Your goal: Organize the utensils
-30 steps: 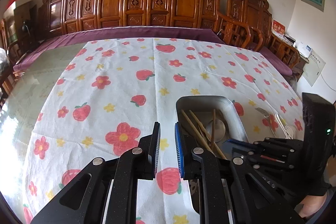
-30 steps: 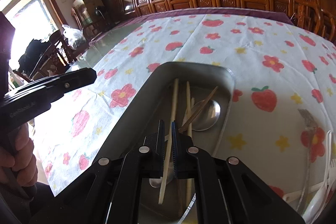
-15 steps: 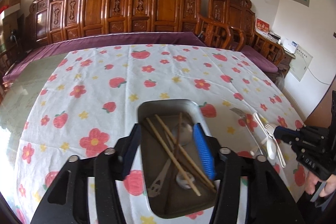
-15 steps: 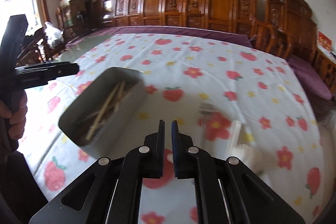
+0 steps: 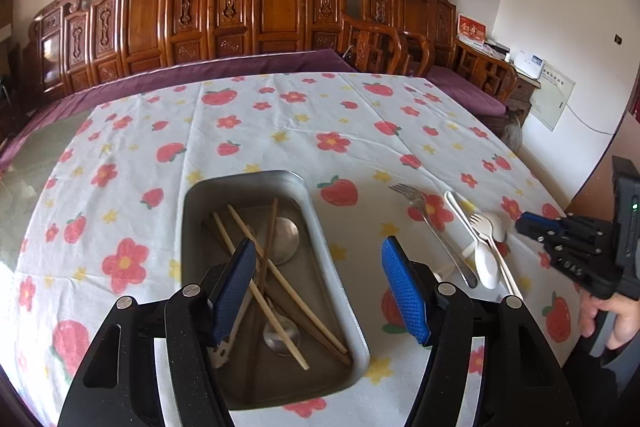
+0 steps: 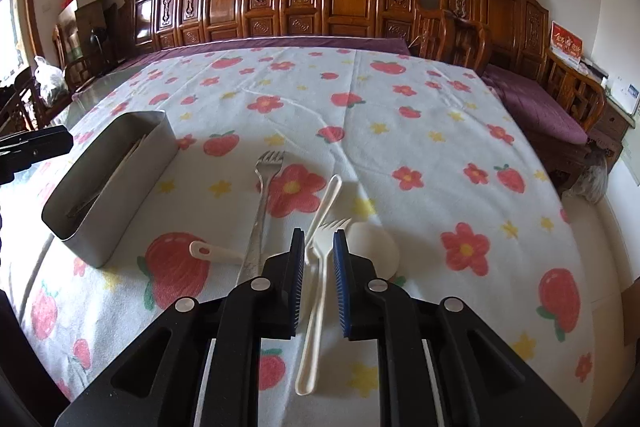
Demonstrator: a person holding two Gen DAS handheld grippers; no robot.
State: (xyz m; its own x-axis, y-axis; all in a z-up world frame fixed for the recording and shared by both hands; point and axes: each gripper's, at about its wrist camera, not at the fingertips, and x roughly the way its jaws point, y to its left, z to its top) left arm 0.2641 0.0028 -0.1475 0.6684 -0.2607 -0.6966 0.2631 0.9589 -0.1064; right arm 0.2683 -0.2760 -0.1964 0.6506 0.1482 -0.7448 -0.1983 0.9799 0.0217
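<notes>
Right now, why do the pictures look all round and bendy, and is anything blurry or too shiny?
Both wrist views use a fisheye lens, so corners go black and the wooden bench bows. Left wrist view: sharp, with soft glare on the bare tabletop at the left edge. Right wrist view: the window is washed out white, and the white plastic fork between the jaws is clear.

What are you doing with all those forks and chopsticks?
A person is tidying utensils with a gripper in each hand. The metal tray already holds chopsticks and metal spoons. The metal fork, white plastic fork and white plastic spoons are on the tablecloth, not yet in the tray. The right gripper is opening over the white plastic fork. The left gripper, opening and empty, hangs above the tray.
</notes>
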